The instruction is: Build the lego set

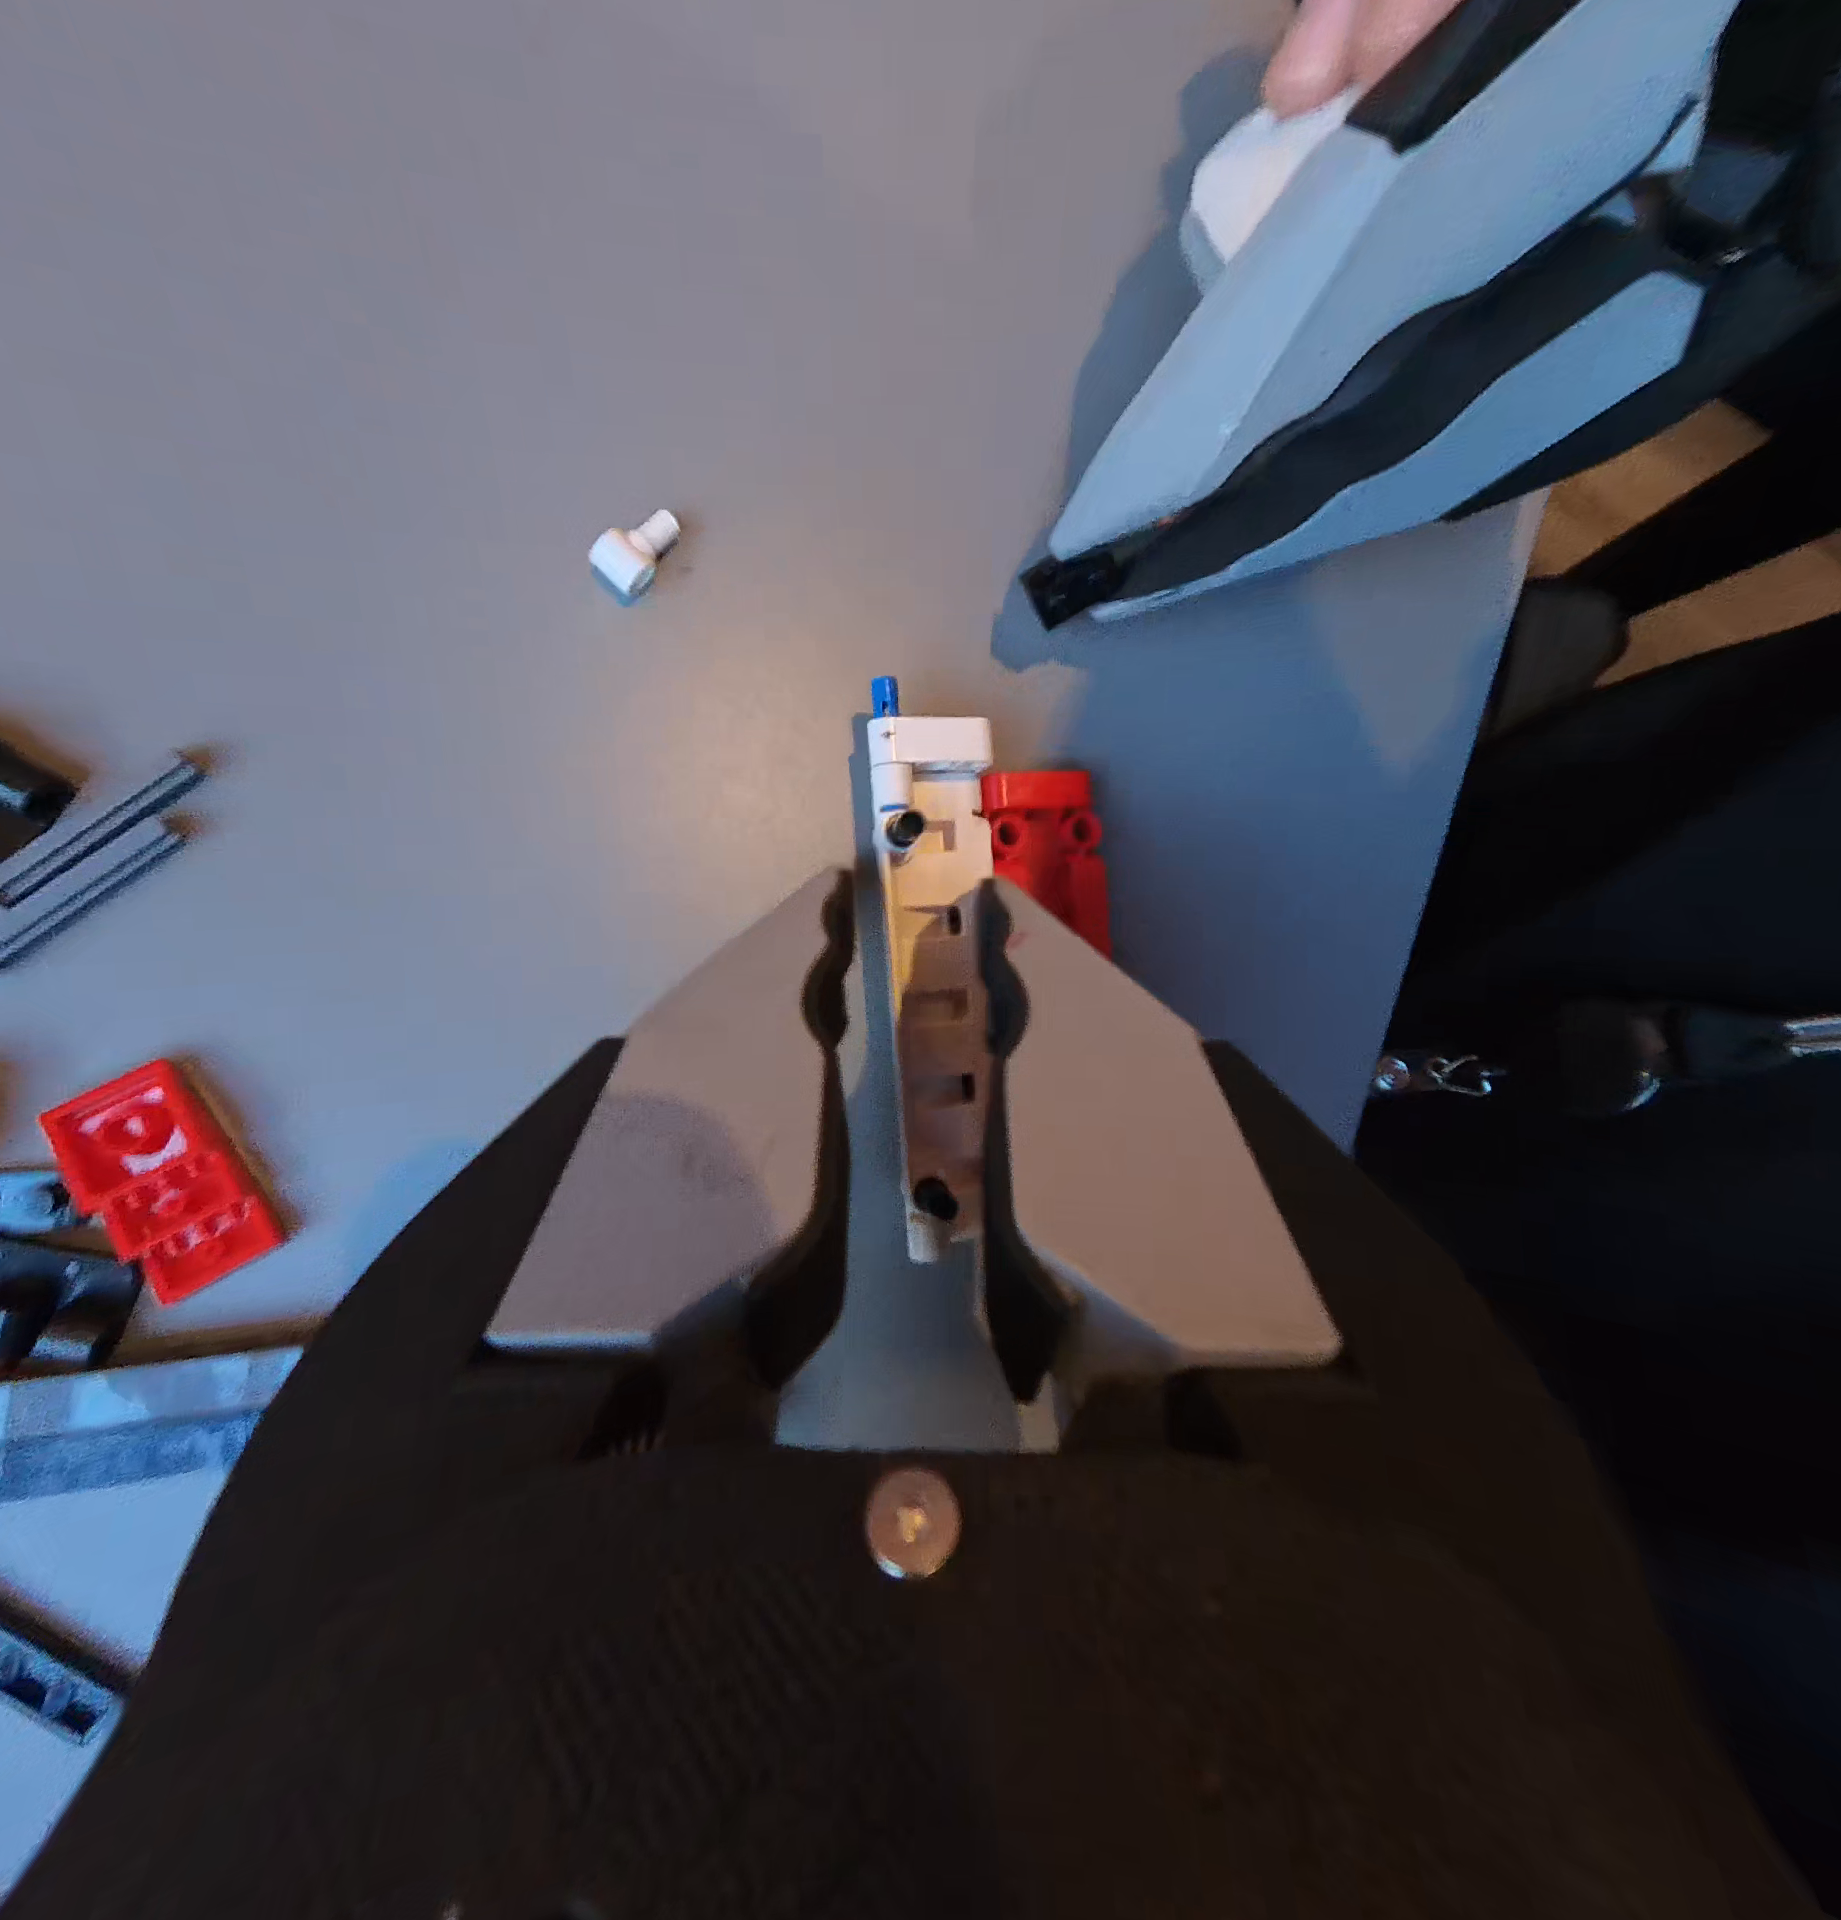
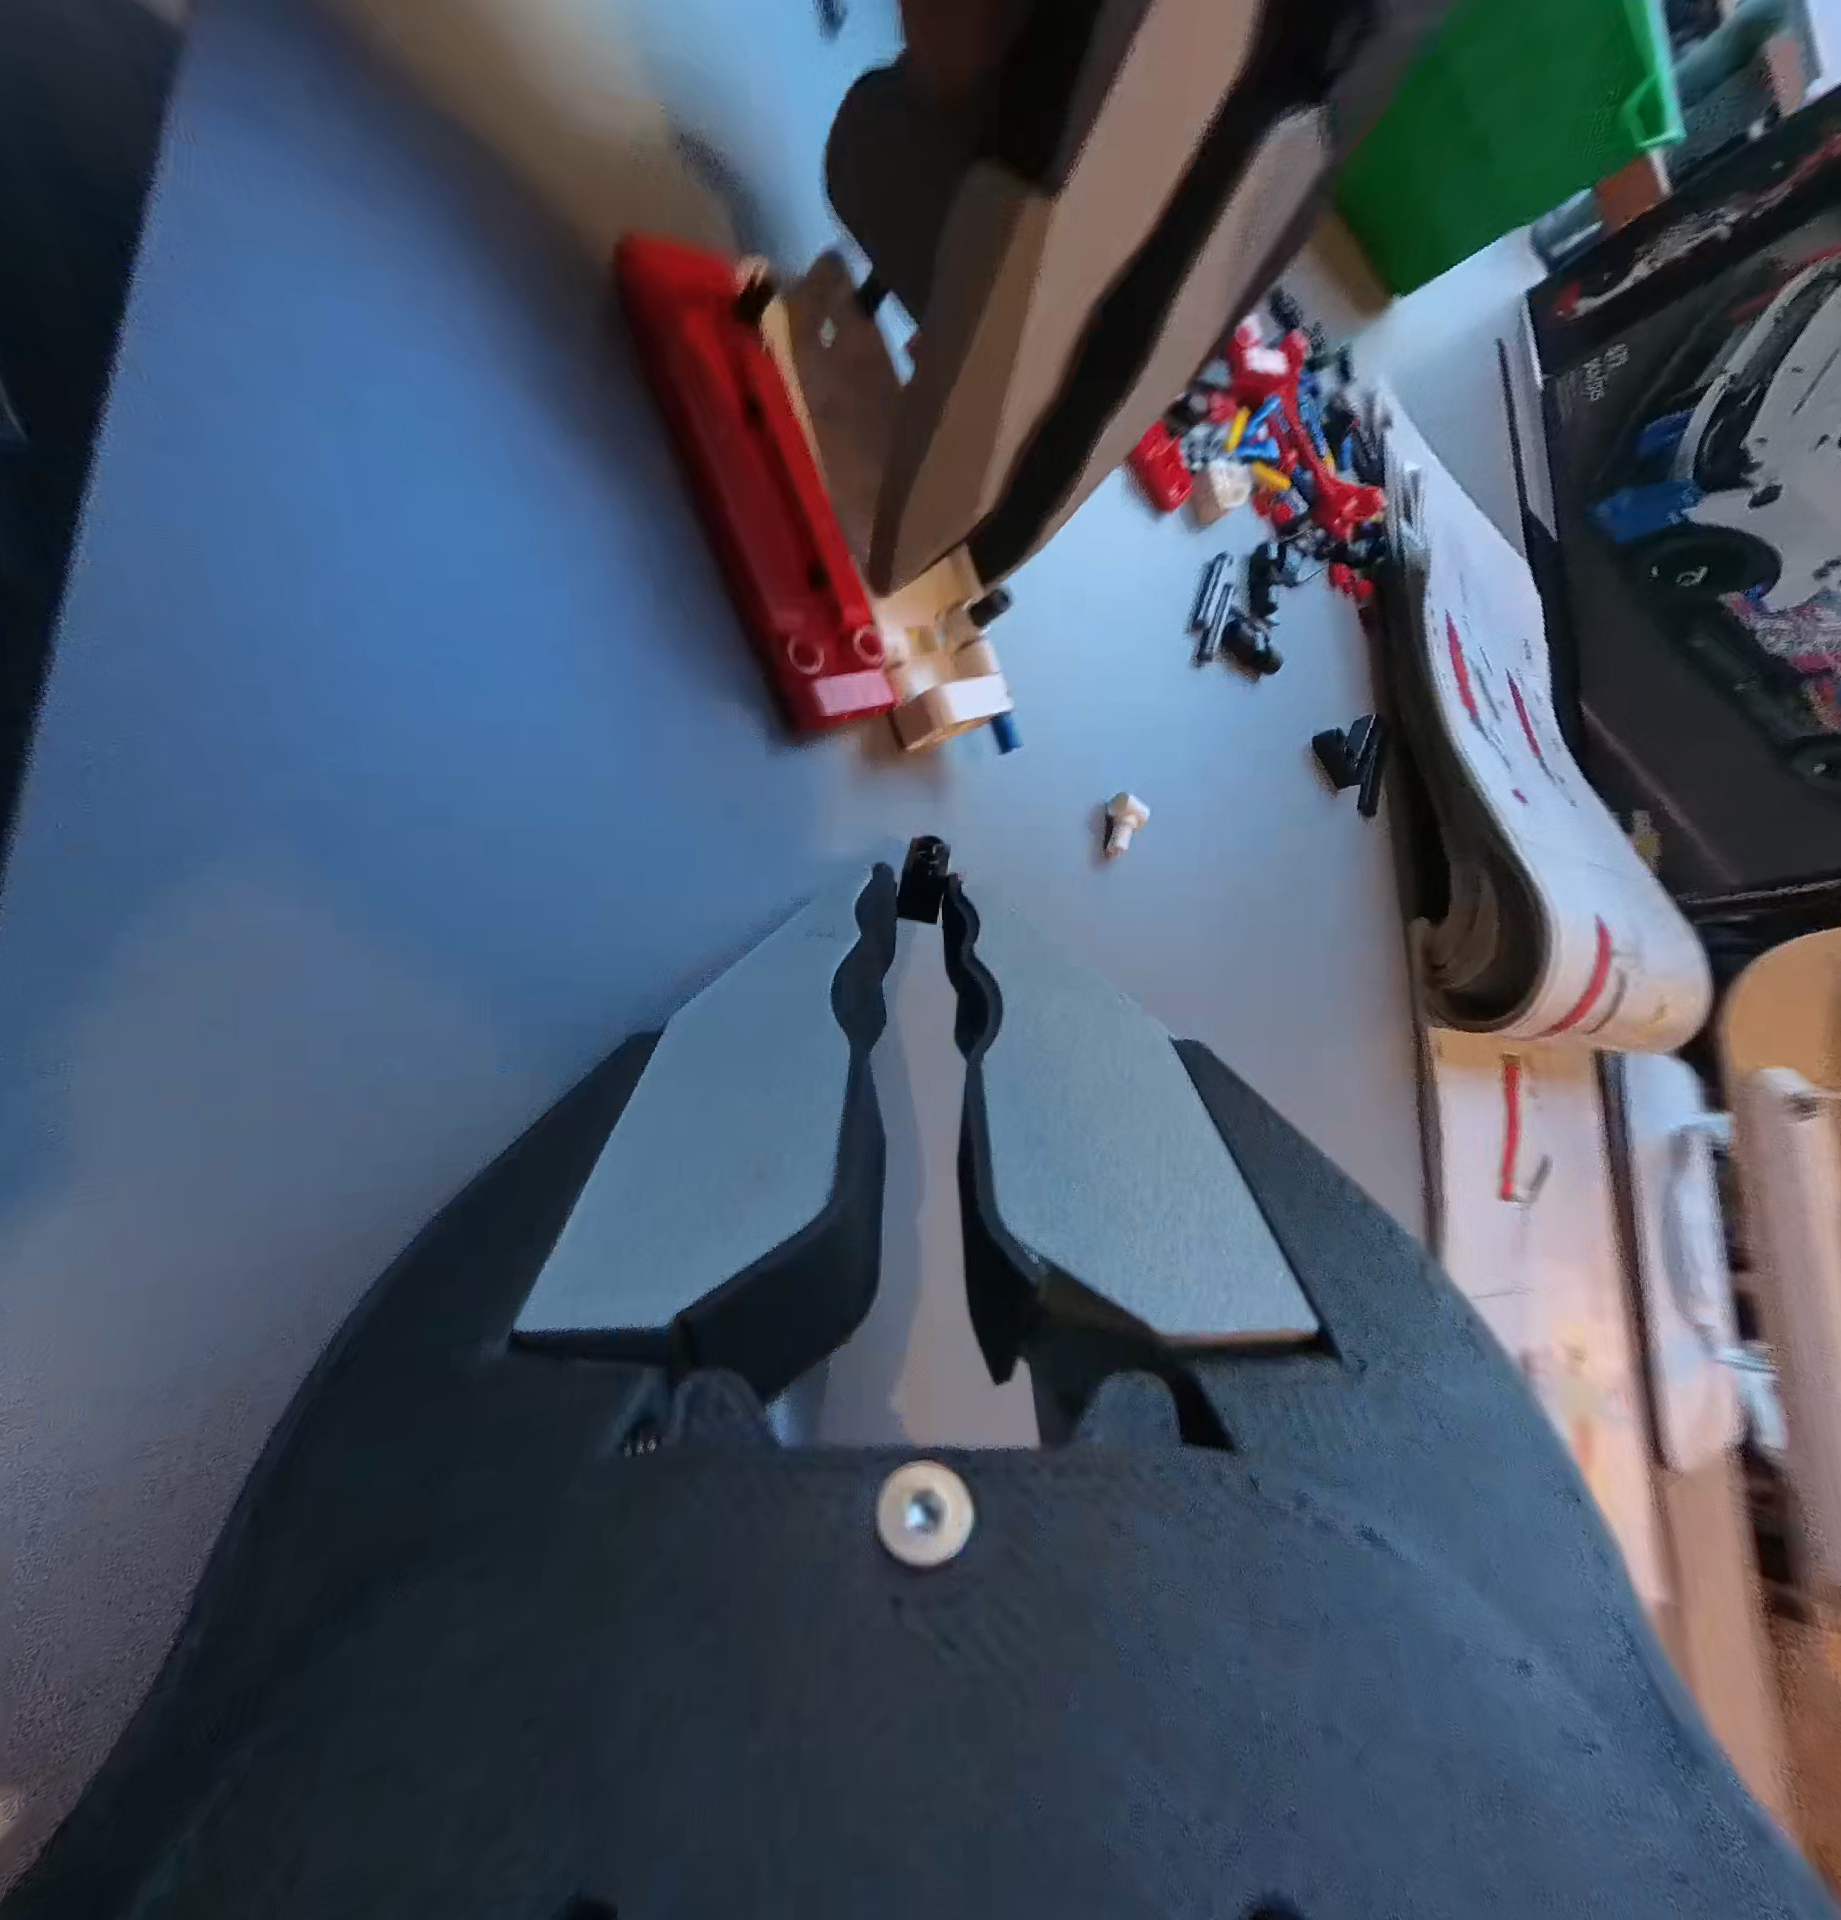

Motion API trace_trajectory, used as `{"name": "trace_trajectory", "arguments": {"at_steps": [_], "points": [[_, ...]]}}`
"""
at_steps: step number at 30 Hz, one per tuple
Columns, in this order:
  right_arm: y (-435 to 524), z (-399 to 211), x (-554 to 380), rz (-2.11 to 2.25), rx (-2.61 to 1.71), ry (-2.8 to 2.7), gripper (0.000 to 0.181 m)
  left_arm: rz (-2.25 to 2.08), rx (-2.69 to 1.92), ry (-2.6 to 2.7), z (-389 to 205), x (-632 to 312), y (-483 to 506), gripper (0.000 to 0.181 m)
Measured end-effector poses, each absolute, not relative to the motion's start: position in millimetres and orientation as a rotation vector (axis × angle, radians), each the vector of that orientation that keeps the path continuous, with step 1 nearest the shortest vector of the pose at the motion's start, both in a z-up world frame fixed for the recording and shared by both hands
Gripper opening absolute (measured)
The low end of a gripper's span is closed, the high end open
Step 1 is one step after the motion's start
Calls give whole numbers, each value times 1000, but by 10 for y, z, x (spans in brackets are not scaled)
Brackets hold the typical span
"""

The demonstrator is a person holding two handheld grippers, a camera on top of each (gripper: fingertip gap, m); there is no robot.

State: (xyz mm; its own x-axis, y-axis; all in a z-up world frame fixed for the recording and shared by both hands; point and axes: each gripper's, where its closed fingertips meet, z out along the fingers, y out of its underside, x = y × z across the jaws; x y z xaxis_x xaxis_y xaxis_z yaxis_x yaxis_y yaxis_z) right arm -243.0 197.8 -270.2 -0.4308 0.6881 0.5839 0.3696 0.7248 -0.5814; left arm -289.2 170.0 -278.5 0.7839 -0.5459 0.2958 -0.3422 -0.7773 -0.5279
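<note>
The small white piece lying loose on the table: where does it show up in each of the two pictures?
Left wrist view: the small white piece lies alone on the grey table, up and left of the centre, beyond the gripper's tips.
Right wrist view: it sits just right of the centre, a little past the gripper's tips.
Shared landmark: the white assembly with the blue pin on its end, beside a red piece.

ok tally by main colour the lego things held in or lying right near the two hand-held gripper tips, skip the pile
white: 2, the white assembly in the left hand-held gripper and the loose white connector
red: 1, the red piece beside that assembly
black: 1, the small black piece in the right hand-held gripper
total: 4
</note>
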Motion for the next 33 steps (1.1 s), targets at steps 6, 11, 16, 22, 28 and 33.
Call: {"name": "trace_trajectory", "arguments": {"at_steps": [6, 11, 16, 22, 28, 33], "points": [[1886, -2786, -2448, 304, -635, -2113, 7, -653, -2519, 669, -2783, -2824, 1715, 15], [1843, -2739, -2400, 418, -727, -2108, 24, -657, -2517, 664, -2784, -2767, 1726, 15], [1734, -2670, -2331, 593, -793, -2116, 20, -689, -2519, 659, -2784, -2717, 1702, 14], [1940, -2769, -2334, 687, -922, -2151, 25, -714, -2548, 585, -2785, -2715, 1703, 11], [1813, -2818, -2361, 743, -904, -2223, 6, -731, -2536, 425, -2785, -2686, 1743, 8], [1752, -2822, -2360, 738, -919, -2218, 4, -750, -2504, 317, -2783, -2683, 1752, 6]]}}
